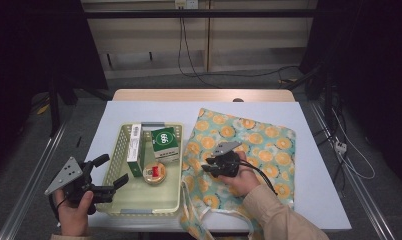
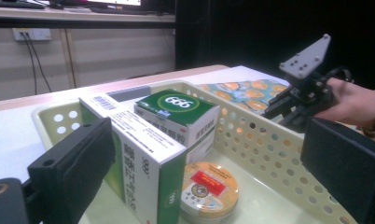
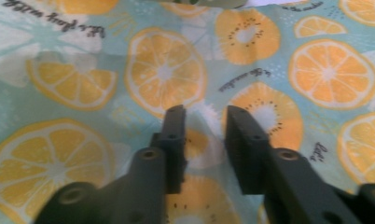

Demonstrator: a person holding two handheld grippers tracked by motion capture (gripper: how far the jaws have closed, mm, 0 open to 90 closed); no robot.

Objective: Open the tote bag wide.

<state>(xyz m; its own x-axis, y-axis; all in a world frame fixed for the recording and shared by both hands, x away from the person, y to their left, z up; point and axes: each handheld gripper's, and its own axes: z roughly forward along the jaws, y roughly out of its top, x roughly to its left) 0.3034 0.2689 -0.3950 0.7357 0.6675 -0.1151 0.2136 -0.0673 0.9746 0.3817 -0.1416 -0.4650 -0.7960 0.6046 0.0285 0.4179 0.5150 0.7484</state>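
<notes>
A pale green perforated basket (image 1: 139,210) holds a tall white-and-green box (image 1: 135,150), a green "666" box (image 1: 165,142) and a round tin (image 1: 154,173). My left gripper (image 1: 108,172) is open at the basket's near left corner. In its own view the left gripper (image 2: 209,140) has wide jaws framing the tall box (image 2: 143,163), the "666" box (image 2: 176,109) and the tin (image 2: 209,189). An orange-slice cloth bag (image 1: 259,140) lies to the right. My right gripper (image 1: 207,168) points down onto it. The right gripper (image 3: 204,114) has its jaws close together with a pinch of fabric (image 3: 162,70) between them.
The basket and bag lie on a white sheet (image 1: 319,170) over a wooden table. The bag's handles (image 1: 199,220) trail toward the near edge. Metal rails run along both sides of the table, and cables hang at the back wall.
</notes>
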